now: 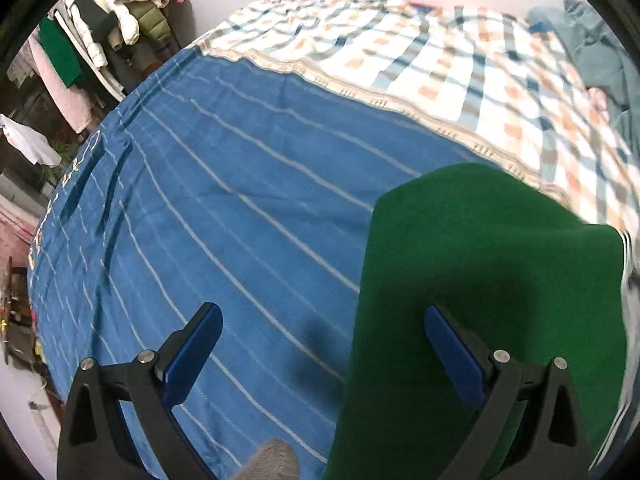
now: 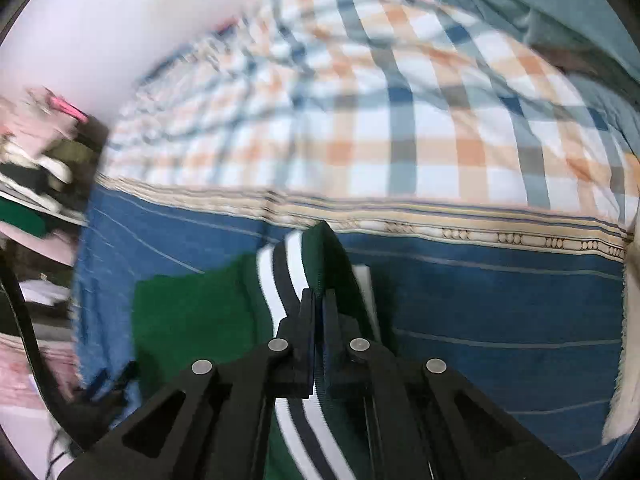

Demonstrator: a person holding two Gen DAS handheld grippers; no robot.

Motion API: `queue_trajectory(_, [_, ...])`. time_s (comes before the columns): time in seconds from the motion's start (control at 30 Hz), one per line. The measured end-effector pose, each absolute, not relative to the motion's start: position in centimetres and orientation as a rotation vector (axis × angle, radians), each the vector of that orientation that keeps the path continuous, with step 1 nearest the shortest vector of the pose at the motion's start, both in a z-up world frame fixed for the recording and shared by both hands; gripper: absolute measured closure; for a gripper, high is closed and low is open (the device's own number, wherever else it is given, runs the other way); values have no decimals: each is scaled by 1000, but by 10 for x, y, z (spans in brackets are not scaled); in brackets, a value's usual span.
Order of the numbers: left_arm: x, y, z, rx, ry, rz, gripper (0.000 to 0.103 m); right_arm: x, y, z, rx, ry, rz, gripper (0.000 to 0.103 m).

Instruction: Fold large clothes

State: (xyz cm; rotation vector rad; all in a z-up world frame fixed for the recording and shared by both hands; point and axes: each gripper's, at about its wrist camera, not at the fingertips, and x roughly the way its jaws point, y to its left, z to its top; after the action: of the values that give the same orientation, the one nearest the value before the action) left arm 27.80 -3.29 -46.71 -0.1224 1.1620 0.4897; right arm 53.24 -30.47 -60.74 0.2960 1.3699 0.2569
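Observation:
A green garment [image 1: 492,280] with white and dark stripes along one edge lies on the blue striped bedspread [image 1: 224,216]. My left gripper [image 1: 320,340] hangs open above the bed, its right finger [image 1: 452,348] over the green cloth and its left finger [image 1: 196,344] over the blue spread, nothing between them. In the right wrist view my right gripper [image 2: 318,300] is shut on the striped edge of the green garment [image 2: 192,312], which rises in a fold between the jaws and drapes down to the left.
A checked orange, blue and white quilt [image 1: 440,60] covers the far half of the bed, with grey-blue bedding [image 1: 592,52] at the far right. Hanging clothes [image 1: 104,16] crowd a rack left of the bed. A sleeve cuff [image 1: 276,460] shows at the bottom edge.

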Motion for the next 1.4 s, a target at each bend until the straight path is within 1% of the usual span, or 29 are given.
queue_trajectory(0.07, [278, -32, -467, -129, 1172, 492, 0, 534, -302, -645, 289, 1544, 282, 100])
queue_trajectory(0.1, [278, -31, -465, -132, 1173, 488, 0, 533, -308, -649, 321, 1568, 289, 97])
queue_trajectory(0.13, [277, -30, -464, -132, 1173, 484, 0, 527, -315, -646, 360, 1577, 310, 89])
queue_trajectory(0.17, [276, -29, -463, -131, 1175, 481, 0, 523, -322, -641, 368, 1576, 318, 85])
queue_trajectory(0.23, [276, -30, -464, -127, 1177, 481, 0, 502, -344, -623, 423, 1560, 315, 63])
queue_trajectory(0.27, [275, -30, -464, -125, 1180, 480, 0, 492, -349, -620, 448, 1562, 317, 61])
queue_trajectory(0.37, [273, -32, -466, -117, 1178, 485, 0, 450, -373, -614, 542, 1609, 323, 61])
queue_trajectory(0.43, [272, -34, -465, -109, 1177, 489, 0, 422, -379, -626, 591, 1689, 328, 61])
queue_trajectory(0.57, [269, -41, -463, -84, 1181, 484, 0, 377, -369, -660, 596, 1834, 318, 61])
queue_trajectory(0.6, [269, -42, -463, -77, 1181, 481, 0, 371, -366, -664, 599, 1836, 329, 62])
queue_trajectory(0.63, [268, -44, -463, -67, 1182, 478, 0, 369, -363, -664, 587, 1817, 326, 85])
queue_trajectory(0.67, [267, -47, -462, -58, 1182, 473, 0, 370, -360, -662, 575, 1791, 312, 100])
queue_trajectory(0.7, [266, -49, -461, -53, 1183, 467, 0, 371, -360, -659, 579, 1768, 304, 100])
queue_trajectory(0.77, [264, -51, -460, -49, 1184, 462, 0, 378, -357, -633, 535, 1659, 263, 101])
queue_trajectory(0.8, [263, -51, -459, -53, 1185, 456, 0, 377, -357, -607, 483, 1573, 255, 101])
queue_trajectory(0.87, [262, -51, -461, -74, 1189, 443, 0, 375, -363, -588, 435, 1517, 220, 101])
queue_trajectory(0.93, [265, -52, -465, -84, 1202, 447, 0, 372, -374, -604, 448, 1557, 151, 101])
queue_trajectory(0.97, [266, -53, -466, -85, 1210, 450, 0, 376, -370, -622, 455, 1611, 135, 101])
queue_trajectory(1.0, [268, -52, -468, -87, 1220, 453, 0, 375, -367, -648, 459, 1704, 134, 100])
queue_trajectory(1.07, [270, -50, -467, -92, 1218, 453, 0, 380, -362, -665, 460, 1771, 158, 96])
queue_trajectory(1.1, [270, -49, -466, -92, 1213, 454, 0, 388, -360, -660, 451, 1782, 170, 86])
queue_trajectory(1.13, [272, -47, -464, -90, 1205, 457, 0, 396, -360, -651, 436, 1765, 176, 68])
queue_trajectory(1.17, [273, -46, -463, -90, 1200, 460, 0, 402, -362, -640, 430, 1725, 182, 57])
queue_trajectory(1.2, [276, -44, -463, -97, 1195, 464, 0, 411, -364, -627, 433, 1667, 194, 40])
queue_trajectory(1.23, [279, -42, -462, -109, 1191, 466, 0, 423, -365, -617, 446, 1613, 213, 33])
queue_trajectory(1.33, [294, -37, -460, -136, 1176, 476, 0, 466, -360, -612, 499, 1520, 292, 33])
queue_trajectory(1.4, [307, -35, -461, -135, 1170, 474, 0, 494, -352, -623, 512, 1486, 327, 33])
